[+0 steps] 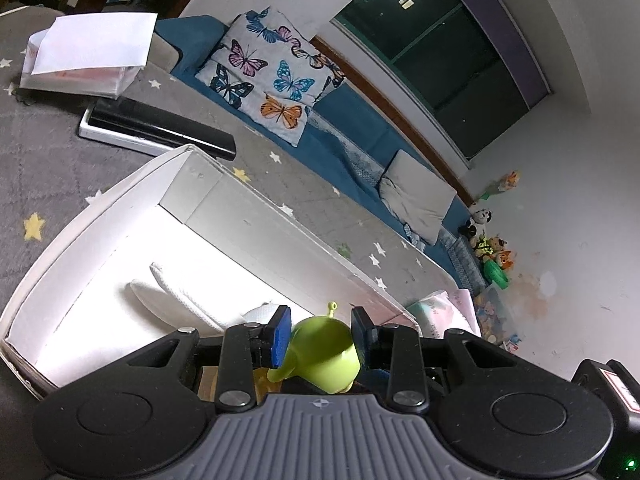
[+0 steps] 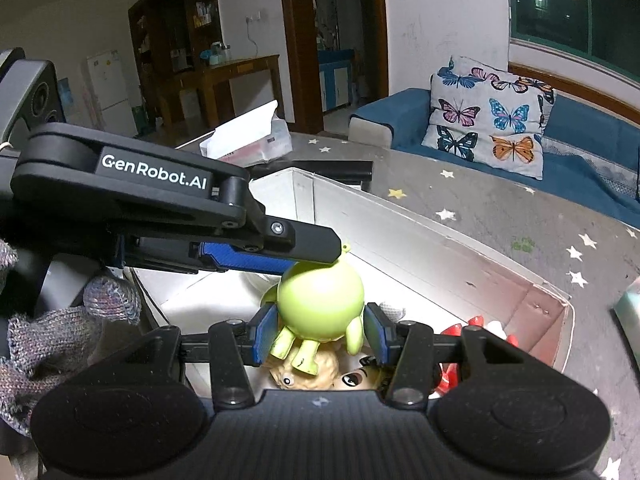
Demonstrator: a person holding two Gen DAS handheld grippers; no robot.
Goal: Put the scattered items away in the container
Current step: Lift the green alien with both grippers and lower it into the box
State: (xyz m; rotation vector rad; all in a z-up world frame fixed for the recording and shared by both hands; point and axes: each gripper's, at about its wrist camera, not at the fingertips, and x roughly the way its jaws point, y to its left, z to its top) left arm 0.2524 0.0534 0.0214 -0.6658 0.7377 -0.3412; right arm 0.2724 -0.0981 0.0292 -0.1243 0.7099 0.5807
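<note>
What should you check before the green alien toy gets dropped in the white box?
1. Green plastic alien toy sits between right tool pads: ok.
2. Left tool also clamps it: ok, pads at both sides.
3. Toy hangs over the white cardboard box: ok.
4. Landing spot free: not ok, a tan figure and big-eyed doll lie beneath.
5. Box depth left: cannot tell.

Black tool [image 2: 320,330], blue pads [image 2: 265,334], white GenRobot.AI lettering, grey knitted glove [image 2: 44,344]

The green toy [image 1: 320,354] hides its lower half behind the left gripper's body.
</note>
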